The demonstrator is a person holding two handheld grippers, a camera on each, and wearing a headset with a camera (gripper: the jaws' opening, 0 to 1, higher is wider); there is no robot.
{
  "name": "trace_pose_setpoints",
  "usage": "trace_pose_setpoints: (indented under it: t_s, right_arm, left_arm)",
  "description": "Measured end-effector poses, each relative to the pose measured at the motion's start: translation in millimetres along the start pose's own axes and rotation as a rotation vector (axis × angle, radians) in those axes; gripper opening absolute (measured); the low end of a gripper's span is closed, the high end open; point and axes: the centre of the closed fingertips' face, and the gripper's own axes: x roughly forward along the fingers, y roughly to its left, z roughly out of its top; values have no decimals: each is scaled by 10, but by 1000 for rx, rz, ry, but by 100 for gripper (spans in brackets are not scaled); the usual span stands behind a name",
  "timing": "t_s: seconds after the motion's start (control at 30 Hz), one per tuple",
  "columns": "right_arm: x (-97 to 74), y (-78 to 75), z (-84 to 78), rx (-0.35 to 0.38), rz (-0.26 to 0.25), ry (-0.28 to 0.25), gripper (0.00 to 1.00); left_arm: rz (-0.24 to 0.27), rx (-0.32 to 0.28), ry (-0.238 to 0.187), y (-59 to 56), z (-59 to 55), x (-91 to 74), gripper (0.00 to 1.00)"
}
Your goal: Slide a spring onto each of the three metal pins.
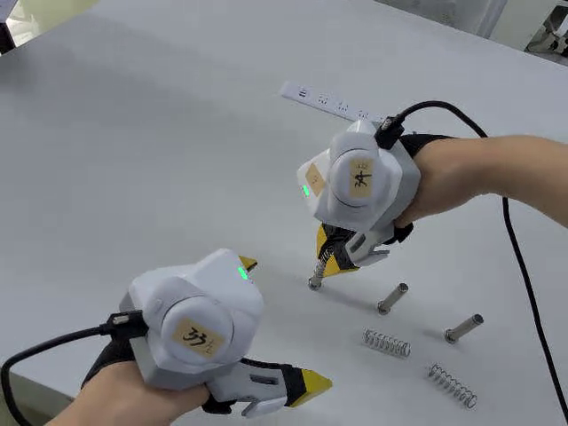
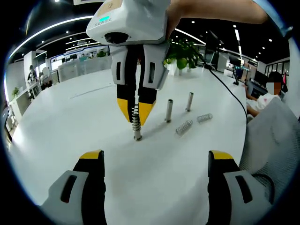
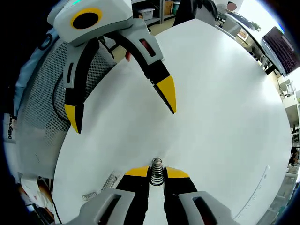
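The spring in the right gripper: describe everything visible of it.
The spring is a slim coil of bare grey metal wire, standing upright, pinched between the yellow tips of the right gripper. Its lower coils seem threaded over an upright metal pin that stands on the white table.

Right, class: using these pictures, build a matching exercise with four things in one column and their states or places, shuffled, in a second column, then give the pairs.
Things
1 left gripper
2 right gripper
3 power strip
4 two free pins

States or places
a standing bare
b shut on a spring
c open, holding nothing
d at the far side of the table

Pairs: 1-c, 2-b, 3-d, 4-a
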Motion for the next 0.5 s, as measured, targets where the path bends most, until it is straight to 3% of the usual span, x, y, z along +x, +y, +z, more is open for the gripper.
trace_pose_setpoints:
  t_s: [0.5]
  right_arm:
    - [164, -5, -28, 18, 13, 5, 7]
  left_arm:
    - [-7, -12, 6, -13, -24, -3, 88]
